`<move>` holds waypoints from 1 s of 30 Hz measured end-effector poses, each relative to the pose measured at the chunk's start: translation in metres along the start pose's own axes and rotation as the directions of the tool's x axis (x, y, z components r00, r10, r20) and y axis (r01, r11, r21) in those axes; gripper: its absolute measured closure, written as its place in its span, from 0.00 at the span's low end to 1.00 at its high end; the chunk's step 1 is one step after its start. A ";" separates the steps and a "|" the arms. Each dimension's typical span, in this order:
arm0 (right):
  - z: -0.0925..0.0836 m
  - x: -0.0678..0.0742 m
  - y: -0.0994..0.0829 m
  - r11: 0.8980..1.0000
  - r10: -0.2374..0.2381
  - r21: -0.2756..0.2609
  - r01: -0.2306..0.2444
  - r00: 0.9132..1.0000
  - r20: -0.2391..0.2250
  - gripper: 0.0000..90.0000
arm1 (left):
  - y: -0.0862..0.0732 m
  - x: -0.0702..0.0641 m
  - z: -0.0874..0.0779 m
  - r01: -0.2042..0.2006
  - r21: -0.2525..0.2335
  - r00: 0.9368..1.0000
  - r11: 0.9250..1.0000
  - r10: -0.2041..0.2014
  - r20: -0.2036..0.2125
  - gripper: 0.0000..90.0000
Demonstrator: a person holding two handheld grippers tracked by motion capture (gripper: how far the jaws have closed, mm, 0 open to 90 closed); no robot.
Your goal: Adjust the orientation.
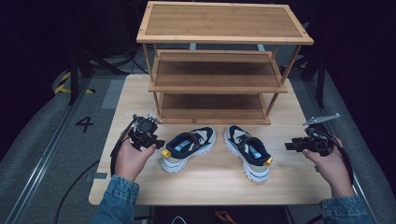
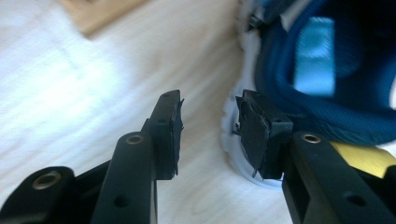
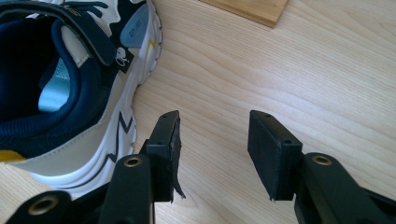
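Left claw [image 2: 208,123] is partly open, holding nothing – its right pad sits right by the heel of the left shoe [image 1: 187,148], w/ bare surface [image 1: 219,179] between the pads. Risk: closing from here pinches air or shoves the shoe sideways, since the collar isn't btwn the pads. Right claw [image 3: 212,149] – also part open, empty, right shoe [image 3: 70,88] just to its left.

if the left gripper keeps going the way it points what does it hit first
Probably the left shoe: the left gripper has open fingers by its white sole at the heel. Depth is unclear.
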State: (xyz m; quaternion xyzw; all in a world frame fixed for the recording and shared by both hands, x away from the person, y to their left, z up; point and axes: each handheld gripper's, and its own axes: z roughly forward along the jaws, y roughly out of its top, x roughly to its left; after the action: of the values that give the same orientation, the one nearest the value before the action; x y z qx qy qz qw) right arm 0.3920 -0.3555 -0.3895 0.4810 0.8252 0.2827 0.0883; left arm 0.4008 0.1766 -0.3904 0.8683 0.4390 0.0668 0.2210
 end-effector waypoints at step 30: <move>-0.003 0.001 -0.002 1.000 0.003 -0.004 -0.003 1.000 0.005 0.60 | 0.023 -0.077 0.017 -0.276 0.094 0.950 0.957 0.256 0.179 0.64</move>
State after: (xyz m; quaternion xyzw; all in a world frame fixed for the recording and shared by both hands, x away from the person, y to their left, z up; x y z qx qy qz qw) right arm 0.3889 -0.3563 -0.3883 0.4826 0.8238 0.2831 0.0906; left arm 0.3761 0.0980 -0.3899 0.9336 0.3011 -0.0022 0.1941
